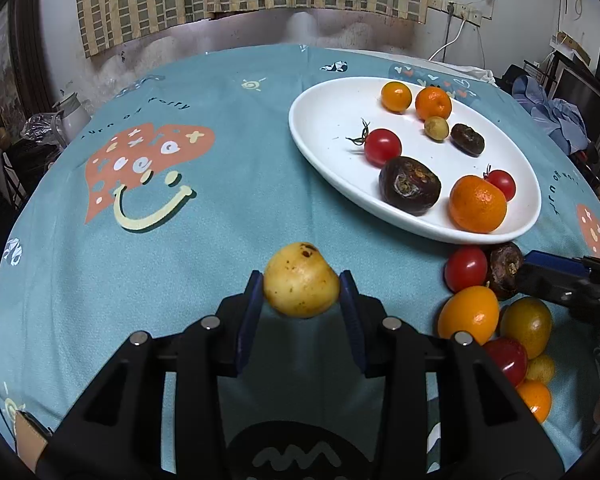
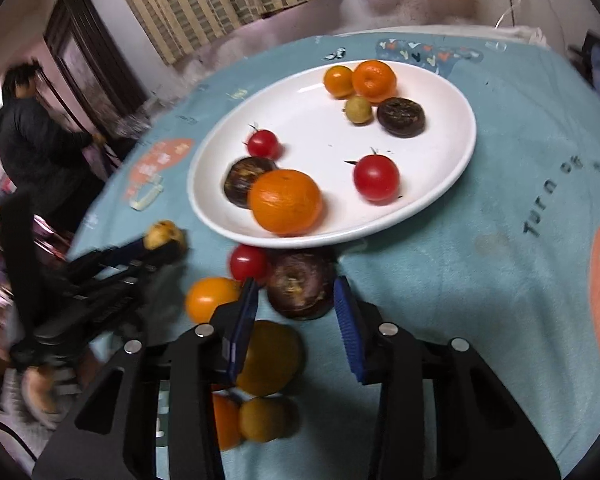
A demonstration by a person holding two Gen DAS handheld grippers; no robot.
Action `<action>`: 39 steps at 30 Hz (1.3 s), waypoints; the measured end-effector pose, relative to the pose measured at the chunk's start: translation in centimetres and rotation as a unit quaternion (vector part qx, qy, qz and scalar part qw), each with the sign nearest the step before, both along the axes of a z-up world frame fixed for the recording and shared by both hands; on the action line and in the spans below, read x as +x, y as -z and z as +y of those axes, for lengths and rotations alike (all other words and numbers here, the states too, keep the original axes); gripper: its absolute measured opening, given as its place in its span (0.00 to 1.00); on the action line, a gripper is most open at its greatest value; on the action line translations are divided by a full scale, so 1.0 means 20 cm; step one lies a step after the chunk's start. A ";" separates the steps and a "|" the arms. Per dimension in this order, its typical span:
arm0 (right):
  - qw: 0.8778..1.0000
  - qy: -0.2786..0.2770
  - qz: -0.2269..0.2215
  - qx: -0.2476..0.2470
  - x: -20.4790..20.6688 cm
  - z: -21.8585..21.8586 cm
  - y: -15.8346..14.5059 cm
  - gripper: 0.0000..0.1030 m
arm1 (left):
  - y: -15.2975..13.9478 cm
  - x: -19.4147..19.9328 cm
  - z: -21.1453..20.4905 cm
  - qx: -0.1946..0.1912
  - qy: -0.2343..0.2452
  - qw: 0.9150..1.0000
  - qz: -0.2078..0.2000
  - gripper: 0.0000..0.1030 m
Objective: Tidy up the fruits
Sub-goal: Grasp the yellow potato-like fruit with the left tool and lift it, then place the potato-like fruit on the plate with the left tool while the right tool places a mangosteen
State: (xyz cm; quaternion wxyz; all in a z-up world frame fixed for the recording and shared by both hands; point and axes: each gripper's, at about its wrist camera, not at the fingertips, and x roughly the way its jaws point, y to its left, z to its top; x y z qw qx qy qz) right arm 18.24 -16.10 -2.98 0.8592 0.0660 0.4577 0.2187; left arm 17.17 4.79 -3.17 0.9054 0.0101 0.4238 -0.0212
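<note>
My left gripper [image 1: 301, 284] is shut on a yellow spotted fruit [image 1: 300, 278], held just above the teal tablecloth; it also shows in the right wrist view [image 2: 162, 236]. My right gripper [image 2: 296, 286] has its blue pads against both sides of a dark brown fruit [image 2: 300, 294] that lies below the rim of the white plate [image 2: 420, 152]. The plate [image 1: 324, 112] holds oranges, red tomatoes, dark brown fruits and a small yellow-green one. Beside the right gripper [image 1: 526, 271] lie a loose red tomato [image 1: 465, 268], an orange fruit [image 1: 468, 314] and several more.
The round table's cloth [image 1: 180, 240] stretches left of the plate with nothing standing on it. A white kettle [image 1: 74, 114] stands past the table's left edge. A person in dark clothes [image 2: 32, 140] stands far left by a door. Curtains hang behind.
</note>
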 end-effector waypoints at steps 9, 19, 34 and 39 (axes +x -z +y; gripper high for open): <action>0.999 -0.010 -0.013 -0.034 0.04 0.06 0.03 0.41 | 0.01 0.01 -0.01 0.003 0.000 1.000 -0.001 0.38; 1.000 -0.010 -0.006 0.013 0.03 -0.02 0.00 0.22 | 0.01 0.01 0.01 -0.008 -0.001 1.000 0.001 0.38; 0.999 -0.011 0.024 0.027 0.05 0.00 0.04 0.45 | 0.01 0.00 -0.01 -0.003 0.010 1.000 0.004 0.38; 1.000 -0.016 -0.002 0.011 0.03 0.05 0.03 0.39 | 0.01 0.00 -0.02 -0.002 0.010 1.000 0.000 0.38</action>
